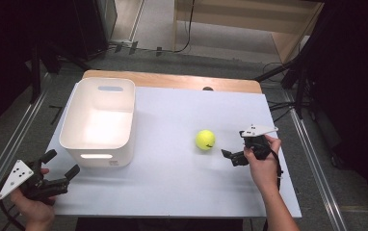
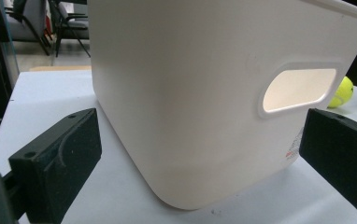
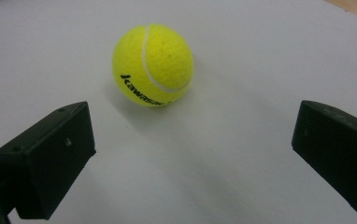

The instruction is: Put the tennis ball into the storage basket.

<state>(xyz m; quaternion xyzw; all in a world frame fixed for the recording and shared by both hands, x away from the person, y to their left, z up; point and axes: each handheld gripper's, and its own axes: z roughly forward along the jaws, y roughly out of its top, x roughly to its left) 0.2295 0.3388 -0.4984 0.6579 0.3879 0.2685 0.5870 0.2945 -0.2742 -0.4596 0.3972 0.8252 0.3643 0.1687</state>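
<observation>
**High view, then each gripper's own look at the ball**

High view: a tennis ball [image 1: 205, 139] lies on the white table [image 1: 172, 183], well to the right of a white bin [image 1: 99, 120]. The right gripper [image 1: 231, 155] sits just right of the ball, apart from it; the left gripper [image 1: 61, 164] is near the bin's front left corner, jaws spread.

Left gripper view: wide-apart jaws frame the bin's handle cutout [image 2: 299, 89]; the ball peeks past the bin's right edge.

Right gripper view: jaws wide open and empty, the ball ahead between them, its "Kawasaki" lettering [image 3: 141, 91] legible.

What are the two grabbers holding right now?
Nothing. The right gripper is open, short of the tennis ball. The left gripper is open too, facing the white bin.
</observation>
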